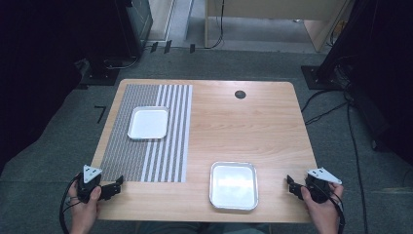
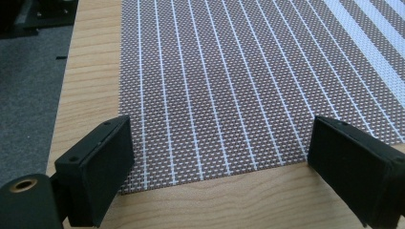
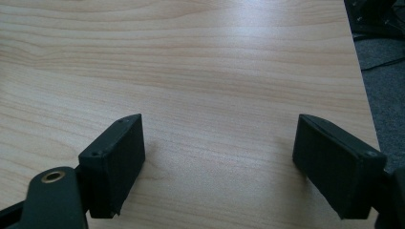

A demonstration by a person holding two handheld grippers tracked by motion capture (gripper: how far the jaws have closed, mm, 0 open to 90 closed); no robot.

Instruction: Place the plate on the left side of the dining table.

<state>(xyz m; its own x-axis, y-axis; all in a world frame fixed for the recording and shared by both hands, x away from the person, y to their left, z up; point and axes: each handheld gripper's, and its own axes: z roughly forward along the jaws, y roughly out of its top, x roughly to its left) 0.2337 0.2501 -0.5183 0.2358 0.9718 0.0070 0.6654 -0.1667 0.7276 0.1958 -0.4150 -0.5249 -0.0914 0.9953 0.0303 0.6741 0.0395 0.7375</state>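
Resting at the near corners of the wooden table (image 1: 253, 112), both grippers are sitting idle with nothing between their jaws. The left gripper (image 1: 114, 187) is hovering just off the near left corner of the woven striped placemat (image 1: 146, 131); in the left gripper view its jaws are standing wide apart, framing the mat's near edge (image 2: 205, 179). The right gripper (image 1: 291, 186) is waiting near the table's right edge, jaws likewise spread, bare wood grain showing between them in the right gripper view.

Nearest to the grippers are two things. A metal tray (image 1: 233, 185) is lying flat near the front edge, between the two hands and closer to the right one. A second, similar tray (image 1: 148, 122) is sitting on the far half of the placemat, well apart from either gripper.

Handling judgement: the near tray is looking thin, stiff and light, with a smooth, shiny surface likely to slip. A raised rolled rim runs round it; pinching that rim on the right-hand side, one jaw inside and one outside, seems the surest hold. The placemat is looking soft and floppy, likely to sag if lifted by one corner.

Orientation: the near tray is close to square with rounded corners, open face up, sides running roughly parallel to the table edges; no clear long axis can be told. The placemat's long axis is running front to back, stripes along it.
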